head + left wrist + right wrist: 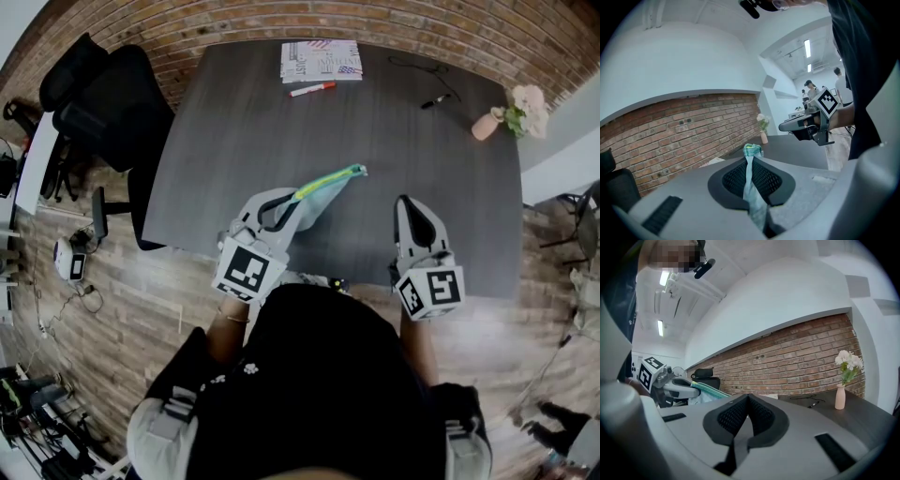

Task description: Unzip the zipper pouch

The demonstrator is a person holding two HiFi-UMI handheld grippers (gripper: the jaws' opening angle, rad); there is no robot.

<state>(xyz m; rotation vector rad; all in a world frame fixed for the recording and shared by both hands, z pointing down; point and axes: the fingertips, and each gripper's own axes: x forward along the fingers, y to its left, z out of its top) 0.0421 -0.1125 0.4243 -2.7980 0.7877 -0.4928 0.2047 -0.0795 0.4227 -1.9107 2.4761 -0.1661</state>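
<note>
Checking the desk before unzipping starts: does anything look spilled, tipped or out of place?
Nothing stands out. The vase stands upright at the table's far corner, and a red marker and a black marker lie flat. The left gripper clamps one end of the pouch. The right gripper is shut, empty.

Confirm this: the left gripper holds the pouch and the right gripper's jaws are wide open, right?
No: the right gripper has its jaws shut, with nothing between them, as the right gripper view shows. The left gripper does hold the pouch.
</note>
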